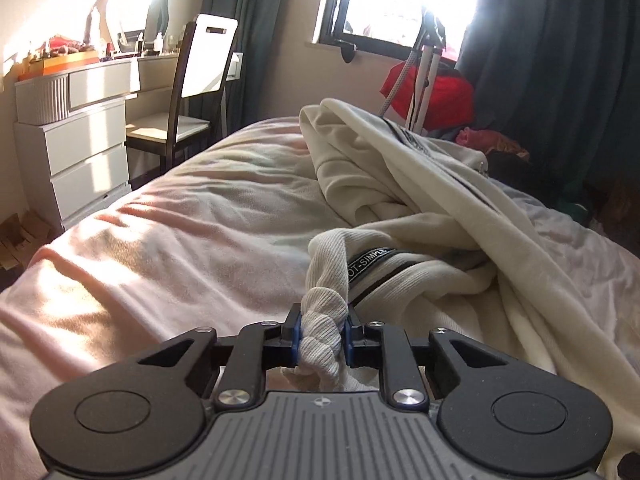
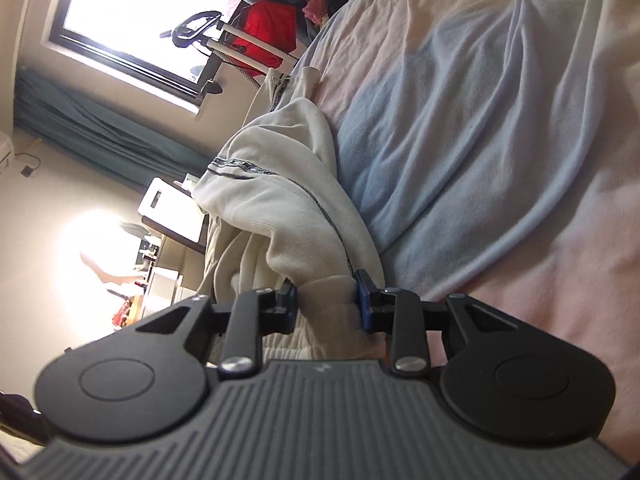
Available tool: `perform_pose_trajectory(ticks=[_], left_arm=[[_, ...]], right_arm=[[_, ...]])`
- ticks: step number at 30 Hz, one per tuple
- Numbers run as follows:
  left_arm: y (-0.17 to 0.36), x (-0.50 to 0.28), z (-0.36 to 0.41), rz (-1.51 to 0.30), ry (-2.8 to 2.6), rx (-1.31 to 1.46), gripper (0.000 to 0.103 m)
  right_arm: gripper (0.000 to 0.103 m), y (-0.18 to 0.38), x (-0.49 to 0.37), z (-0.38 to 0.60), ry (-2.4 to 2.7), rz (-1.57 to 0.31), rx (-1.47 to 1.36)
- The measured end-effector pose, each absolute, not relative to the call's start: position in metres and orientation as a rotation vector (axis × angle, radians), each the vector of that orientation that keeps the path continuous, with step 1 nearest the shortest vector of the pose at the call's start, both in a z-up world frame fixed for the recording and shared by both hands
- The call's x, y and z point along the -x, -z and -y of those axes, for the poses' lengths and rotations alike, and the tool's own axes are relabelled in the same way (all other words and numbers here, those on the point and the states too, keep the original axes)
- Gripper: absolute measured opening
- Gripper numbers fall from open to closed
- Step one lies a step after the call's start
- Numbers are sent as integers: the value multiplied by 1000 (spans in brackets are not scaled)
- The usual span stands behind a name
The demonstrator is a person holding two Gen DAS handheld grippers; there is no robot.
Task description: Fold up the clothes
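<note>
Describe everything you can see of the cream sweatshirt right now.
The cream sweatshirt looks like soft fleece with ribbed cuffs or hem and dark printed tape trim. It is crumpled, partly lifted off the pink-and-blue bed blanket. The left gripper pinches a bunched ribbed edge; the right gripper clamps another ribbed part.

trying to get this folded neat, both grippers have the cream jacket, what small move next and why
Probably draw the two grippers apart to pull the fabric taut. The left gripper is shut on a ribbed cuff, the right gripper on another bunch of the cream jacket, which lies crumpled and twisted on the bed. It likely needs spreading flat before any fold.
</note>
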State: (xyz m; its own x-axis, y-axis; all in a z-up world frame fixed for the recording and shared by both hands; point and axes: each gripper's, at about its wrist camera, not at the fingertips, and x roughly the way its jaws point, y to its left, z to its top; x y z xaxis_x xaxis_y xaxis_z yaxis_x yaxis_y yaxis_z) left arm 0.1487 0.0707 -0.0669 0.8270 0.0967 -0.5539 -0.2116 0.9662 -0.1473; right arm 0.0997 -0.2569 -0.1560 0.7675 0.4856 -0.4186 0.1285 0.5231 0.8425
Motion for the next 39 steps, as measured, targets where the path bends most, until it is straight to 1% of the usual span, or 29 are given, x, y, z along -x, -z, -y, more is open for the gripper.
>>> perform_pose_trajectory(ticks=[5, 9, 13, 16, 18, 21, 26, 32, 33, 34, 35, 36, 37, 38, 39], left_arm=[[4, -195, -125, -482, -166, 184, 19], [-44, -248, -174, -456, -219, 113, 18], [-67, -305, -207, -458, -308, -35, 19], [-58, -350, -233, -487, -365, -124, 19], [-41, -375, -252, -525, -402, -109, 19], [-6, -407, -283, -608, -426, -6, 19], [41, -430, -307, -676, -426, 66, 21], [41, -415, -308, -678, -423, 95, 23], [36, -410, -307, -674, -418, 103, 29], [30, -404, -305, -668, -410, 101, 45], [24, -398, -302, -667, -397, 97, 55], [14, -390, -297, -666, -376, 102, 68], [4, -382, -294, -662, -358, 111, 75], [-7, -374, -289, -655, -338, 110, 77], [-20, -363, -280, -643, -316, 95, 83]], right_arm=[[29, 145, -103, 197, -394, -731, -1055], [28, 140, -129, 111, -596, -766, -1124], [27, 142, -176, 15, -750, -807, -1148], [28, 154, -217, -44, -809, -839, -1144], [28, 166, -237, -72, -815, -866, -1123], [28, 182, -252, -101, -812, -896, -1080], [30, 184, -259, -114, -820, -861, -1031], [34, 164, -261, -109, -871, -879, -924], [39, 157, -258, -108, -874, -888, -900], [42, 148, -255, -106, -876, -890, -868], [57, 139, -253, -103, -879, -884, -835], [79, 128, -248, -99, -879, -864, -797], [96, 115, -239, -93, -873, -827, -759], [101, 103, -231, -87, -865, -796, -728], [99, 89, -224, -80, -856, -768, -693]])
